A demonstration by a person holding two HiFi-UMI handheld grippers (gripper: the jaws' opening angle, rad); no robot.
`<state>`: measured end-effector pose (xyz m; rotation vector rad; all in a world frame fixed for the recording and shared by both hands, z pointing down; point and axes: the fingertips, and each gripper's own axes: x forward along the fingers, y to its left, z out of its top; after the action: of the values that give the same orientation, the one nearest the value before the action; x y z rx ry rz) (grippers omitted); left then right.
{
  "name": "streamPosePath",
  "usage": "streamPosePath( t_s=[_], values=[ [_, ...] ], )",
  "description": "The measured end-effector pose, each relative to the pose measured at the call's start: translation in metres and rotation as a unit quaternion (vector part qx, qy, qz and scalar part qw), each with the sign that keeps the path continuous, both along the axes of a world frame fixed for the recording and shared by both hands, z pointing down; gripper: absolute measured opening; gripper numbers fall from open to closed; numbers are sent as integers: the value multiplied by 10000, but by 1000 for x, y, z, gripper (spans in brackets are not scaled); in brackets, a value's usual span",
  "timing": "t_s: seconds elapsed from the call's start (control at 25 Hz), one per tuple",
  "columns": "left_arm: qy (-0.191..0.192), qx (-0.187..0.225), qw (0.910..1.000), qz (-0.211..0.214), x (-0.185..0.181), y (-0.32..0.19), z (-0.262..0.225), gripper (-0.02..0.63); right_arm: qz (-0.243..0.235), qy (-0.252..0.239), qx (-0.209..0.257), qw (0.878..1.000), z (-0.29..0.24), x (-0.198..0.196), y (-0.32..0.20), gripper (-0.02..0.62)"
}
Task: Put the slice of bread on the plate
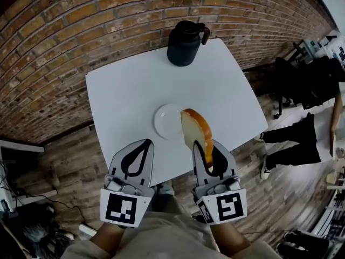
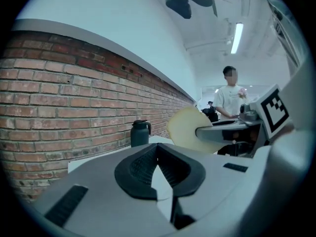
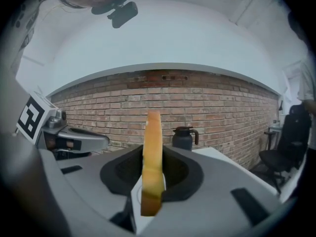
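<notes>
The slice of bread [image 1: 195, 135], pale with an orange-brown crust, stands on edge in my right gripper [image 1: 207, 147], which is shut on it. It hangs above the near right rim of the round white plate [image 1: 166, 121] on the white table [image 1: 129, 90]. In the right gripper view the bread [image 3: 152, 157] rises edge-on between the dark pads. My left gripper [image 1: 141, 144] is shut and holds nothing, hovering over the table's front edge to the left of the plate. From the left gripper view the bread [image 2: 185, 127] shows off to the right, with the left gripper [image 2: 158, 149] closed at its tips.
A dark jug [image 1: 185, 42] with a handle stands at the table's far edge against the brick wall [image 1: 81, 31]. A person [image 1: 302, 139] stands on the wooden floor to the right, near dark office chairs [image 1: 291, 80].
</notes>
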<state>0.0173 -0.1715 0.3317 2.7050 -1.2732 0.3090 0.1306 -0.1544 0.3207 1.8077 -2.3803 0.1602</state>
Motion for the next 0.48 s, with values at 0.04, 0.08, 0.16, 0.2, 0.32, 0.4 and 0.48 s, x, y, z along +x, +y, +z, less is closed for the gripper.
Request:
streamPosePath(
  t_s=[0.04,0.08,0.16,0.2,0.32,0.4,0.48],
  values=[
    [-45,5,10000,12,1,-2,3,11,-22,-25,-28,10000,4,0,-3,92],
    [-95,8,10000,26,2,-4,6,11,-43,-51,-57,10000,8,1,-7,92],
    [-183,14,9998,51,4,-8,11,11,-93,-97,-107,9999,15,0,-12,92],
    [-221,19,9997,61,5,-11,14,11,-123,-117,-131,9998,19,0,-15,92],
    [-333,12,9994,88,8,-18,21,11,-218,-159,-234,9994,31,-2,-24,92],
    [-383,-6,9992,100,10,-23,24,11,-278,-175,-313,9990,38,-3,-30,92],
    [-439,-16,9990,106,11,-26,27,11,-334,-179,-386,9985,46,-4,-35,92]
  ],
)
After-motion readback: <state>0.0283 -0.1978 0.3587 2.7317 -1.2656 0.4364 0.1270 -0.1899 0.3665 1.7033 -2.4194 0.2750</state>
